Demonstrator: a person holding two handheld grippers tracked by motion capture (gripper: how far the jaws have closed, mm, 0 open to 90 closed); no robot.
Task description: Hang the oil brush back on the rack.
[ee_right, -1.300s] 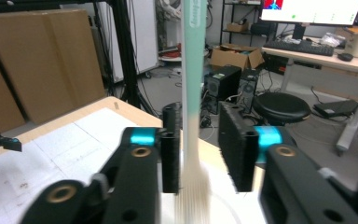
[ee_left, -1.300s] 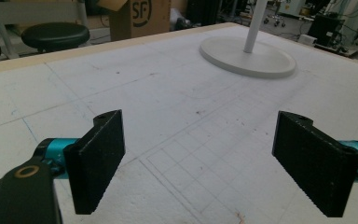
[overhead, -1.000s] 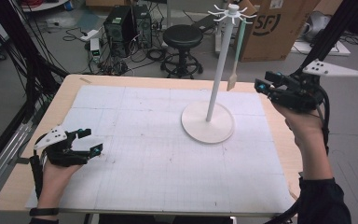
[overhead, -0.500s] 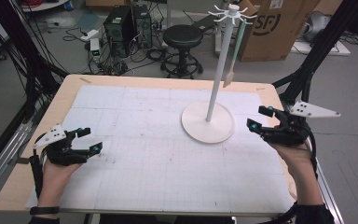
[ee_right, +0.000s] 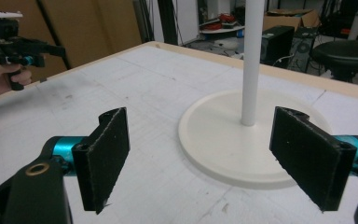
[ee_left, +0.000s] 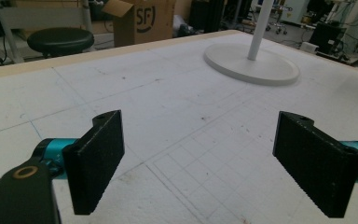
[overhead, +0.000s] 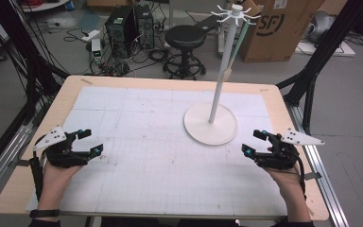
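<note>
we have both claws low over the white gridded foam mat [overhead: 146, 142], each spread wide and holding nothing. the right gripper [overhead: 256, 143] sits just beside the round, smooth white base of the tall white pole stand [overhead: 211, 124], and its jaws have just been opening, with nothing between them. the left gripper [overhead: 87, 141] rests well apart from the stand, near the mat's left edge. up top, a slim pale green strip with a tan tag [overhead: 232, 56] hangs from the stand's spoked crown. our worry: a careless sweep of the right gripper could clip the thin pole and rock the stand, shaking the strip loose. the black pads [ee_right: 106, 154] look rough and ridged, the mat scuffed and matte.
</note>
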